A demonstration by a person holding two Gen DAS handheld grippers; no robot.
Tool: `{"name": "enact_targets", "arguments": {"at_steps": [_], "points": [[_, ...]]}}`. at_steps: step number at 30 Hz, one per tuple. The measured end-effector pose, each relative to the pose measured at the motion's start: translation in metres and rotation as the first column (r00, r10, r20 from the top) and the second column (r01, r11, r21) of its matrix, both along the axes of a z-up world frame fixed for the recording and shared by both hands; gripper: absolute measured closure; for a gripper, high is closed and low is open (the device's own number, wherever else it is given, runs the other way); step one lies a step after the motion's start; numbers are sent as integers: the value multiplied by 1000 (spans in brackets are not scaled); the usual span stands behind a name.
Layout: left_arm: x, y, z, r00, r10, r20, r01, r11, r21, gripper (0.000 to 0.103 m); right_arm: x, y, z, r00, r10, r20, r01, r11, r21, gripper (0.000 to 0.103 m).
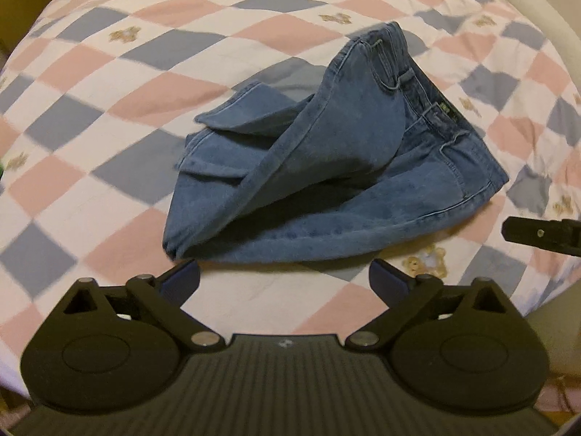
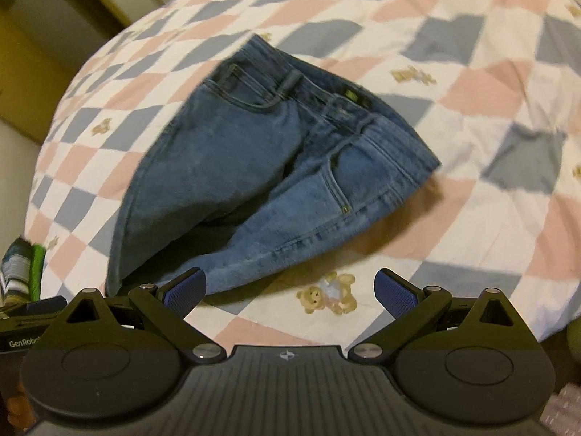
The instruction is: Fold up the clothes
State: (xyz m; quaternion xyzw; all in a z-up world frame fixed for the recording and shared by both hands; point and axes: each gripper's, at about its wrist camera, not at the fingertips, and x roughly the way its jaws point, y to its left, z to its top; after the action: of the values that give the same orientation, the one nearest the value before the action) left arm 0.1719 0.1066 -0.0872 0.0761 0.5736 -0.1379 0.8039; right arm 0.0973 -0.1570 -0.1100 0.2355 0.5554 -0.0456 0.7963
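A pair of blue jeans (image 1: pixel 326 167) lay in a loose, partly folded heap near the middle of a bed, on a quilt (image 1: pixel 109 116) checked in pink, grey-blue and white with small teddy bears printed on it. The waistband (image 1: pixel 435 109) sat on the far right of the heap with a belt loop and a small dark label showing, while a thick seam ran diagonally down toward the near left corner. Part of the denim stood up in a ridge rather than lying flat.

The left gripper (image 1: pixel 285 281) hung just short of the near edge of the jeans, its jaws spread wide and holding nothing — the blue pads (image 1: pixel 181 278) were clear of the cloth. From the right wrist view, the right gripper (image 2: pixel 290 287) was likewise wide apart and empty, with the near hem of the jeans (image 2: pixel 254 167) just beyond its left finger and a printed bear (image 2: pixel 326 294) on the quilt between the fingers. A front pocket (image 2: pixel 337 185) with a rivet faced this camera. At the far left edge, off the bed, stood some greenish packaging (image 2: pixel 21 269) — too blurred to make out.
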Motion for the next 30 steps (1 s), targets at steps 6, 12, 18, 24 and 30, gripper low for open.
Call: {"name": "enact_targets", "arguments": {"at_steps": [6, 12, 18, 24, 30], "points": [[38, 30, -8, 998, 42, -39, -45, 997, -62, 9, 2, -7, -17, 993, -113, -44, 112, 993, -21, 1], [71, 43, -17, 994, 85, -65, -88, 995, -55, 9, 25, -7, -32, 991, -125, -54, 125, 992, 1, 1], [93, 55, -28, 969, 182, -168, -205, 970, -128, 9, 53, -5, -44, 992, -86, -90, 86, 996, -5, 2], [111, 72, -51, 925, 292, -244, -327, 938, -119, 31, 80, 7, -42, 1000, 12, -21, -11, 997, 73, 26], [116, 88, -66, 888, 359, -287, -404, 908, -112, 28, 133, 36, -27, 996, 58, 63, -66, 989, 131, 29]]}}
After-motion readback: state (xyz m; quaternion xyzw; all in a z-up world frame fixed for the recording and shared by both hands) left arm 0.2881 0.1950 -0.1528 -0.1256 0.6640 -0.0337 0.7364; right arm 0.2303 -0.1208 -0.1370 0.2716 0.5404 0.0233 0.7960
